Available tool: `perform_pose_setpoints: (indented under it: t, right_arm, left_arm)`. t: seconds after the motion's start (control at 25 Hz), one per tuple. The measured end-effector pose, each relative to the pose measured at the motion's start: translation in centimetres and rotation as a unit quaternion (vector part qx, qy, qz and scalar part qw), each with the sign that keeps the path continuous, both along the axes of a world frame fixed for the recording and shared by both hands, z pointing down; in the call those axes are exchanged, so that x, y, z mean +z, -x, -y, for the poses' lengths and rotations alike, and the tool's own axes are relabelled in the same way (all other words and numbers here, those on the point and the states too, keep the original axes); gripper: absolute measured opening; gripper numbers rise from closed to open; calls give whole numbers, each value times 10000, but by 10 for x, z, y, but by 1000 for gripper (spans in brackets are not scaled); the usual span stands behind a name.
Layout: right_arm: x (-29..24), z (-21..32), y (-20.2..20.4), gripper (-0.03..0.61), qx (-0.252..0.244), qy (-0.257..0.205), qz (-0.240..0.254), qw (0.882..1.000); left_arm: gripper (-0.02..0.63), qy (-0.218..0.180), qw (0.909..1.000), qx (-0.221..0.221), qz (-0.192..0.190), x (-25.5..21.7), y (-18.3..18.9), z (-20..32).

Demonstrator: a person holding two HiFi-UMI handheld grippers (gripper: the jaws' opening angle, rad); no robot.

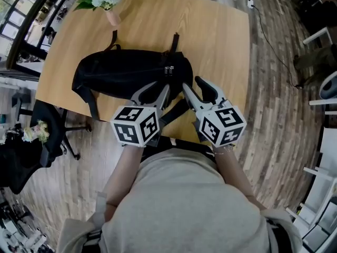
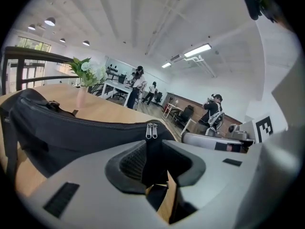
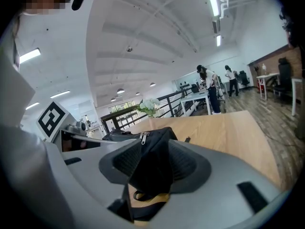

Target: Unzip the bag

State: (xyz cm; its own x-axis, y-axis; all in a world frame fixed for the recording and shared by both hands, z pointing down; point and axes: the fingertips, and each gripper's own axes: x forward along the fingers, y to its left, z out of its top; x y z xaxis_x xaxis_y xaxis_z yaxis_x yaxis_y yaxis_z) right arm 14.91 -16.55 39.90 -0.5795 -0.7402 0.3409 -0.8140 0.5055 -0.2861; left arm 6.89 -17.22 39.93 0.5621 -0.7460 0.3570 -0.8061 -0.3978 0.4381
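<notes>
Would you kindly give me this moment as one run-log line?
bag: on table, zipped | left hand-held gripper: open, at bag end | right hand-held gripper: open, bag end between jaws

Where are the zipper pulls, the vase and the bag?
zipper pulls [image 2: 151, 130], left gripper view, on the paired metal tabs.
vase [image 1: 112, 18], head view, on its pink body.
bag [image 1: 121, 75], head view, on its black top side.

Wide-apart hand-held gripper [image 3: 155, 160] jaws, black bag [image 3: 151, 144] corner between, wooden table [image 3: 228, 132]
</notes>
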Motion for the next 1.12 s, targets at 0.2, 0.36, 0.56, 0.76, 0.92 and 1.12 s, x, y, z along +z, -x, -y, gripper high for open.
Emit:
perform_pose_setpoints:
  t: [0.2,0.36,0.56,0.76,0.92,1.12]
  right_arm:
    - [-1,13,1,176,187,15,76,9998]
    - [-2,19,9,202,109,53,147,9998]
    - [8,21,15,207,78,224,180,9996]
    - [16,24,22,203,53,405,310,9987]
    - [19,27,21,164,106,509,442,9977]
    - [21,30,18,124,208,560,513,9969]
  left_arm:
    - [114,43,9997,246,-74,2,-5,15]
    - [114,139,9990,377,-196,4,-7,21]
    - [114,232,9981,512,-254,9,-10,22]
    - [112,256,9975,585,-309,11,-11,23]
    - [112,303,9968,608,-433,11,-10,24]
    - [114,306,9962,607,-547,11,-10,31]
